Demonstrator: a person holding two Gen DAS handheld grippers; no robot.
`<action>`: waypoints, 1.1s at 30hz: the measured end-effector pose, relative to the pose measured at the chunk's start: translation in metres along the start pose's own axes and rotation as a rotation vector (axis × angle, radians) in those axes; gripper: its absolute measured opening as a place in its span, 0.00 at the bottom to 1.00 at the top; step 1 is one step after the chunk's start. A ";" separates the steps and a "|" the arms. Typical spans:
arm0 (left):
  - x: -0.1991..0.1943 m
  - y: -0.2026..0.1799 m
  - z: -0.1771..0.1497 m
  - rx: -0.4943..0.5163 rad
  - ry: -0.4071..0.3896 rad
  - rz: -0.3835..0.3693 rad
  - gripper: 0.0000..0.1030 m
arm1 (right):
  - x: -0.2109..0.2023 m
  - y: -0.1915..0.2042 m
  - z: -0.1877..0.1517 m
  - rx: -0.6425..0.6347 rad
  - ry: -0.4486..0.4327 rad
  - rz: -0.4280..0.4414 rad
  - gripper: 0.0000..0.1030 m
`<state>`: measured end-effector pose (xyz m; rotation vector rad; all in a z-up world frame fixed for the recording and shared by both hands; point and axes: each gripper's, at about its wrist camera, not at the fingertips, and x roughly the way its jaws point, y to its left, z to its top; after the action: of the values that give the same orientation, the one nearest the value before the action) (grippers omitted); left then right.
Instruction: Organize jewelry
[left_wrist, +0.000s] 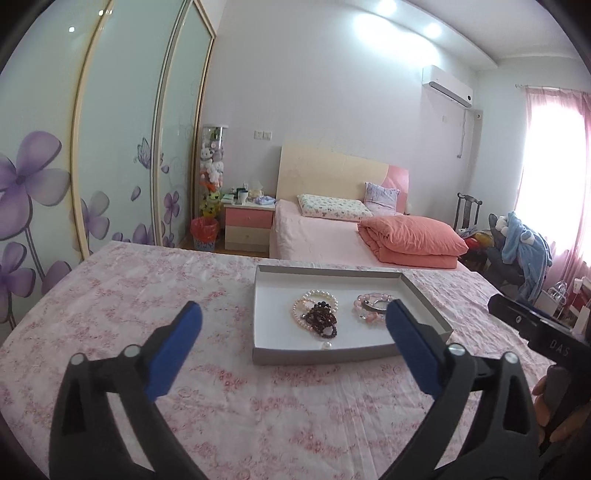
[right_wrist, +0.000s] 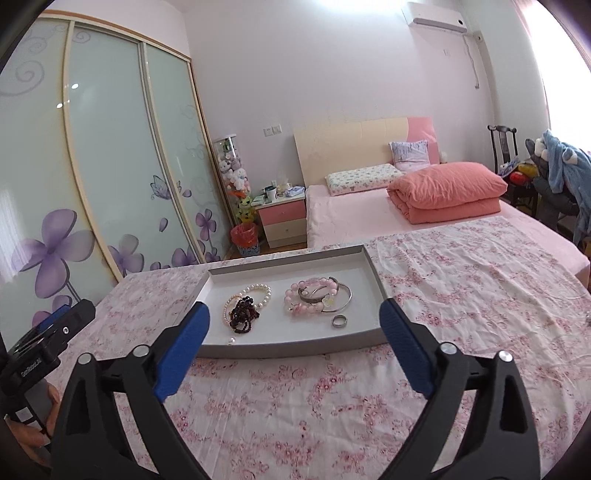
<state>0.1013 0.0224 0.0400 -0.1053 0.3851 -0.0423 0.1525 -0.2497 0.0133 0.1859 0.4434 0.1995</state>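
From the left wrist, the left tongs (left_wrist: 293, 325) are standing spread wide with nothing between them, above the flowered worktop (left_wrist: 129, 295). The tray (left_wrist: 424, 299) is holding a pearl bracelet (left_wrist: 317, 295) and dark beads (left_wrist: 322, 317).

From the right wrist, the right tongs (right_wrist: 294, 325) are gaping empty too; here a silver ring (right_wrist: 338, 320) and bangle (right_wrist: 341, 297) are showing beside the pink bead bracelet (right_wrist: 308, 301).
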 end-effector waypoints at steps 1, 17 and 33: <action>-0.003 -0.002 -0.002 0.010 -0.004 0.009 0.96 | -0.004 0.001 -0.003 -0.009 -0.006 -0.004 0.97; -0.035 -0.010 -0.037 0.069 -0.027 0.098 0.96 | -0.040 0.017 -0.040 -0.114 -0.059 -0.023 0.98; -0.034 -0.013 -0.061 0.094 -0.024 0.111 0.96 | -0.035 0.004 -0.061 -0.079 -0.023 -0.040 0.98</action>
<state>0.0461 0.0061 -0.0024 0.0085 0.3642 0.0507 0.0943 -0.2456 -0.0259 0.1017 0.4150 0.1753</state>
